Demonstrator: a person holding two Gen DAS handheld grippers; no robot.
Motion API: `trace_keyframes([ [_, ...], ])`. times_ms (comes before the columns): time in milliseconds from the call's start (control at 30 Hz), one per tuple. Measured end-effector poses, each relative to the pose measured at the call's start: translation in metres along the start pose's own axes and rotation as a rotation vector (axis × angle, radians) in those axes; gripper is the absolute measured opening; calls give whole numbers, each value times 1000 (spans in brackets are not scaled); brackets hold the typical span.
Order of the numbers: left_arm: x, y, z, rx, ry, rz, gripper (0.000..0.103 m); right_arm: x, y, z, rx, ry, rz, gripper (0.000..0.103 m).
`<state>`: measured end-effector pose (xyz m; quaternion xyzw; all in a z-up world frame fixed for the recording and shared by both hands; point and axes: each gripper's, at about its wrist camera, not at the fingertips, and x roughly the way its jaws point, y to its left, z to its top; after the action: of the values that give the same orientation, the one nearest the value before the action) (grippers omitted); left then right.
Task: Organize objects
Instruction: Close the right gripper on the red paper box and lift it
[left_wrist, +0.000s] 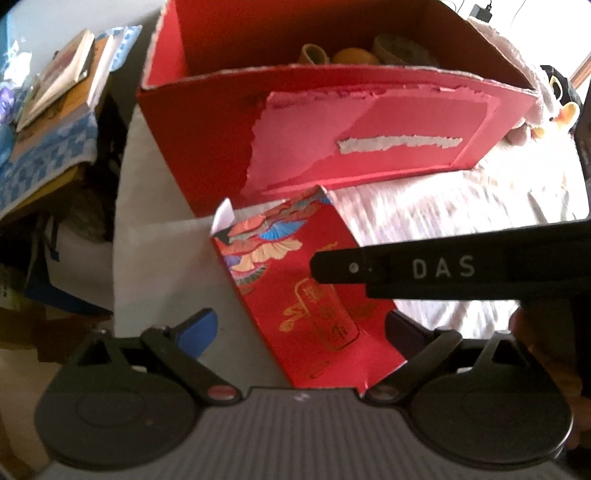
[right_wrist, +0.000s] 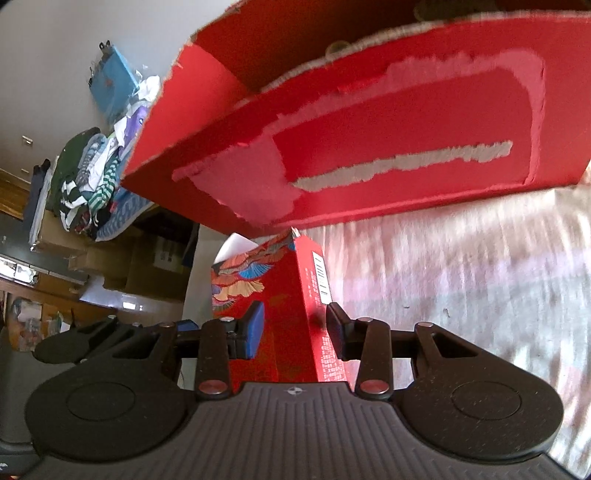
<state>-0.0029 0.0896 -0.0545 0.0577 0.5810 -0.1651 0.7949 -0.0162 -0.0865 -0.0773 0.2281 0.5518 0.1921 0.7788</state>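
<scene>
Beside the torn red box (left_wrist: 332, 122), just in front of its near wall, a slim red carton (left_wrist: 306, 291) stands on a white cloth (left_wrist: 461, 206), its top flap up. The right gripper (right_wrist: 295, 328) straddles the carton's narrow edge, pads close on both faces, though contact cannot be confirmed. The left gripper (left_wrist: 299, 325) hangs spread wide around it, gripping nothing. Thin printed card, the carton looks light, glossy and easily crushed; a gentle pinch across the flat faces, low down, seems safest.
</scene>
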Motion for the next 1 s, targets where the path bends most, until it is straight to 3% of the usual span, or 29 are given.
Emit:
trace_keyframes([
  [133, 3, 0, 1, -1, 4, -44, 89, 2, -8, 0, 48, 18, 39, 40],
  [267, 1, -9, 1, 37, -7, -40, 87, -2, -14, 0, 67, 23, 48, 38],
  [600, -5, -56, 17, 213, 2, -131, 85, -40, -36, -11, 135, -12, -11, 37],
  [767, -12, -102, 25, 374, -25, -192, 85, -78, -57, -24, 212, -74, -76, 37],
  [1000, -31, -162, 41, 536, -105, -291, 85, -136, -76, -45, 307, -233, -157, 38],
])
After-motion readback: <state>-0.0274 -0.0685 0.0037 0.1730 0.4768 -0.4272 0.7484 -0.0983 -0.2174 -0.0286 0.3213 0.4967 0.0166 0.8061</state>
